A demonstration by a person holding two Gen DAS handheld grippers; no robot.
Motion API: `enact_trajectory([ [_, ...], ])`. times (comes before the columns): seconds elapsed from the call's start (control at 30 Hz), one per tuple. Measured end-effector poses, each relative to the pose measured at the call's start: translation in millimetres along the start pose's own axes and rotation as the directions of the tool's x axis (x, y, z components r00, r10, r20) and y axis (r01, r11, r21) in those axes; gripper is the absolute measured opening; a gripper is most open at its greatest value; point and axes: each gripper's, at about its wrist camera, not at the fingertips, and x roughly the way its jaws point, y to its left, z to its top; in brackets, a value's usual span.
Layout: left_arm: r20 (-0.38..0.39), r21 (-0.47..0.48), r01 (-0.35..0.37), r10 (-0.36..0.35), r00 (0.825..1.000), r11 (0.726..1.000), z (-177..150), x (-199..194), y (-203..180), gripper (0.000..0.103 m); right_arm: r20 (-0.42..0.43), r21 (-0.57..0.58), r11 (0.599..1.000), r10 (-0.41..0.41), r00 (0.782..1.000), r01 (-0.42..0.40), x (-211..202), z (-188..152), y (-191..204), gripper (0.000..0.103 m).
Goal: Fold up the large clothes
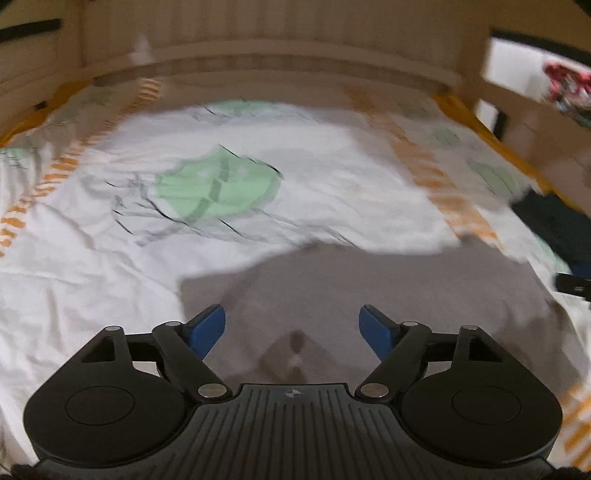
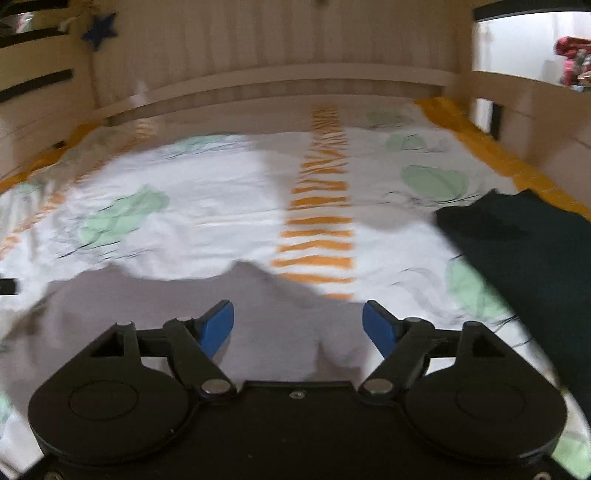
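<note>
A white sheet printed with green leaves and orange stripes covers the bed; an orange border edges it; a pale wooden headboard stands behind; a blue star hangs at upper left; everything is blurred.

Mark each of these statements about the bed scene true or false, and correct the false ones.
1. The left gripper is clamped on the grey garment. False: its jaws stand open with nothing pinched between them.
2. The right gripper is open. True.
3. A dark garment lies at the right side of the bed. True.
4. The bedsheet is plain blue. False: it is white with green leaf prints and orange striped bands.
5. The grey garment lies on the sheet. True.
</note>
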Motion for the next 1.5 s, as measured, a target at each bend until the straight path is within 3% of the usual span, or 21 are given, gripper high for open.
enact_trajectory([
  [0.13,-0.091,0.035,0.010,-0.007,0.996,0.999,-28,14,-24,0.079,-0.101,-0.041,0.997,0.055,0.993,-0.059,7,-23,37,0.079],
  [0.23,-0.202,0.038,-0.008,0.016,0.979,0.999,-53,30,-29,0.079,-0.201,-0.084,0.996,0.017,0.979,-0.035,21,-46,54,0.079],
  [0.27,-0.215,0.050,-0.019,0.029,0.976,0.999,-61,34,-30,0.080,-0.246,-0.098,0.995,0.005,0.969,-0.030,27,-54,59,0.080],
  [0.33,-0.163,0.092,-0.045,0.059,0.985,0.995,-73,31,-34,0.084,-0.281,-0.123,0.992,-0.025,0.959,-0.011,32,-66,63,0.086],
  [0.6,-0.141,0.068,-0.107,0.115,0.983,0.992,-81,30,-41,0.093,-0.266,-0.080,0.996,-0.048,0.963,0.028,28,-84,66,0.100],
  [0.93,-0.124,0.053,-0.122,0.127,0.984,0.991,-87,26,-45,0.096,-0.253,-0.055,0.998,-0.046,0.966,0.033,26,-88,67,0.102],
  [1.1,-0.141,0.053,-0.101,0.108,0.984,0.993,-85,30,-41,0.097,-0.293,-0.015,1.000,0.018,0.956,-0.024,19,-83,59,0.103],
  [1.2,-0.143,0.054,-0.098,0.105,0.984,0.994,-85,30,-41,0.097,-0.279,0.112,0.988,0.136,0.951,-0.108,6,-73,39,0.101],
  [1.3,-0.139,0.054,-0.101,0.107,0.984,0.993,-86,30,-41,0.097,-0.171,0.304,0.933,0.254,0.952,-0.194,-13,-60,6,0.100],
  [1.4,-0.141,0.056,-0.105,0.112,0.984,0.993,-86,30,-42,0.097,-0.074,0.398,0.893,0.259,0.963,-0.210,-27,-48,-26,0.101],
  [1.5,-0.144,0.056,-0.104,0.112,0.983,0.993,-85,30,-42,0.097,-0.064,0.437,0.884,0.212,0.975,-0.164,-24,-44,-53,0.101],
])
